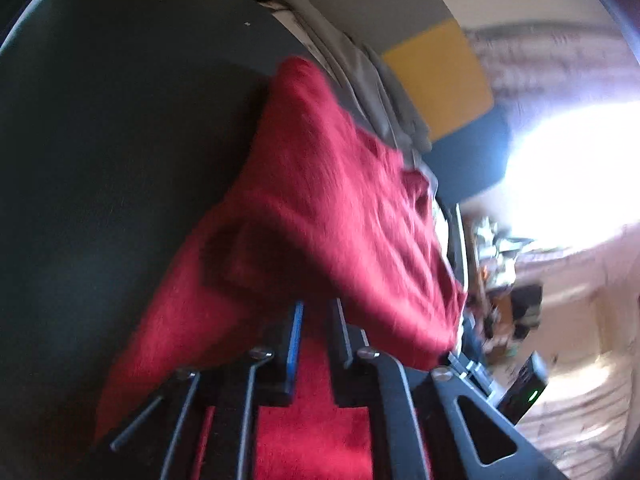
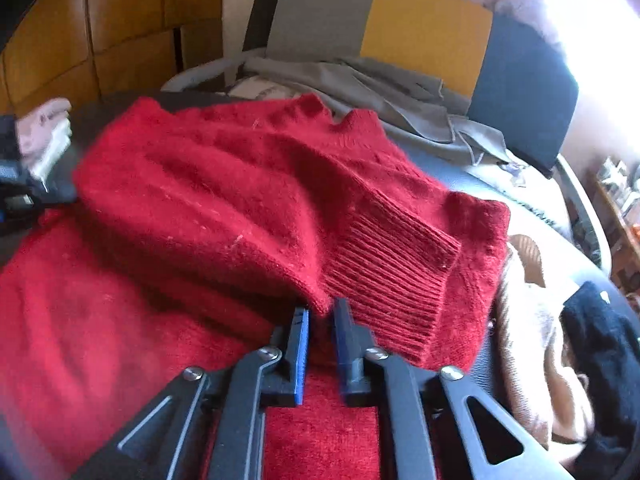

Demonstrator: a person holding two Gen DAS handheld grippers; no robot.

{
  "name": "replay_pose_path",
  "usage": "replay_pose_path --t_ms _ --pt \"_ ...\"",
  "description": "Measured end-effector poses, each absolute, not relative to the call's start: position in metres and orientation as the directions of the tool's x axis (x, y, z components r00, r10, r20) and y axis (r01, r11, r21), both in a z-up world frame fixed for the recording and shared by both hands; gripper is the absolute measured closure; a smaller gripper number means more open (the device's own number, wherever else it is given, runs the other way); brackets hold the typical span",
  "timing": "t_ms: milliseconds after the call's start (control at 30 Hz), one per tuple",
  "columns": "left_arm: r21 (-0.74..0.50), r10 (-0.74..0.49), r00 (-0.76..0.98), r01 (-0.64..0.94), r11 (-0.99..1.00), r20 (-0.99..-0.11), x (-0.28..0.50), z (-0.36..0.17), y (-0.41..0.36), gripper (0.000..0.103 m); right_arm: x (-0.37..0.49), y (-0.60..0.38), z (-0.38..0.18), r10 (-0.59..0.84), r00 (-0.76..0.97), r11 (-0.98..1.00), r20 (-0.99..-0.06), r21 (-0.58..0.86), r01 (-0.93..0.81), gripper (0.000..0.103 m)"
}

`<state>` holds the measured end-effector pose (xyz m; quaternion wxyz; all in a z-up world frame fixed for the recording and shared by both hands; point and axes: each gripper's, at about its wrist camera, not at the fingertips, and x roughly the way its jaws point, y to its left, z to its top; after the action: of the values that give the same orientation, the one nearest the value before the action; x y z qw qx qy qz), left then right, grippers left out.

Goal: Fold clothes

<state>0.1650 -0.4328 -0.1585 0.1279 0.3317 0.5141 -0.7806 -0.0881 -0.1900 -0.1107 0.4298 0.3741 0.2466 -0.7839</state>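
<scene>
A red knitted sweater [image 2: 208,184] lies on a dark table [image 2: 460,168], its near part folded over itself, with a ribbed cuff [image 2: 392,276] on top at the right. My right gripper [image 2: 321,314] stands a little apart at the fold's near edge; a tip of the fold sits between its jaws, and the pads do not seem to press it. In the left wrist view the sweater [image 1: 328,200] is raised and drapes over my left gripper [image 1: 318,310], whose jaws stand close together on the cloth. A hand [image 2: 44,132] with the left gripper shows at the left edge.
A grey garment [image 2: 360,88] is heaped behind the sweater, against a grey, yellow and dark blue chair back [image 2: 424,28]. Beige cloth [image 2: 532,320] and black cloth [image 2: 608,360] lie at the right. Wooden panels [image 2: 100,32] stand at the back left. A bright window [image 1: 580,168] glares.
</scene>
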Motion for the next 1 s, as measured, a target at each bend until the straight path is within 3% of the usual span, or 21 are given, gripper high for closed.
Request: replay_pose_path --t_ms 67,100,267,433,633,733,800,900,1000 --pt "-0.672 0.099 -0.745 0.526 -0.522 -0.660 0.173 -0.141 -0.425 0.092 -0.088 -0.181 -0.100 -0.511 -0.338 -0.506 -0.790 -0.040 0.861 0.034" --pt "-0.651 0.074 -0.749 0.516 -0.557 -0.658 0.177 -0.131 -0.423 0.089 -0.087 -0.174 -0.093 -0.535 -0.332 -0.509 -0.777 -0.017 0.861 0.032" --pt "-0.546 -0.046 -0.782 0.474 -0.691 -0.621 0.143 -0.084 -0.425 0.081 -0.106 -0.152 -0.068 -0.658 -0.309 -0.574 -0.687 0.190 0.796 0.032" --pt "-0.318 -0.145 -0.711 0.475 -0.821 -0.688 0.077 -0.083 -0.417 0.079 -0.127 -0.194 -0.081 -0.655 -0.309 -0.581 -0.690 0.197 0.790 0.032" --pt "-0.115 -0.227 -0.557 0.513 -0.851 -0.799 0.060 -0.139 -0.416 0.078 -0.145 -0.245 -0.111 -0.562 -0.341 -0.567 -0.754 0.051 0.822 0.032" --pt "-0.139 -0.226 -0.592 0.506 -0.851 -0.773 0.072 -0.145 -0.417 0.076 -0.158 -0.247 -0.127 -0.511 -0.383 -0.578 -0.769 -0.022 0.815 0.031" --pt "-0.168 -0.209 -0.598 0.512 -0.843 -0.774 0.074 -0.145 -0.421 0.075 -0.164 -0.240 -0.133 -0.517 -0.394 -0.583 -0.760 -0.025 0.812 0.024" --pt "-0.188 -0.186 -0.605 0.500 -0.845 -0.774 0.070 -0.134 -0.424 0.076 -0.171 -0.237 -0.134 -0.525 -0.383 -0.594 -0.760 0.004 0.805 0.022" --pt "-0.200 -0.151 -0.697 0.395 -0.897 -0.701 0.058 -0.102 -0.424 0.075 -0.172 -0.240 -0.127 -0.526 -0.339 -0.573 -0.780 0.031 0.819 0.021"
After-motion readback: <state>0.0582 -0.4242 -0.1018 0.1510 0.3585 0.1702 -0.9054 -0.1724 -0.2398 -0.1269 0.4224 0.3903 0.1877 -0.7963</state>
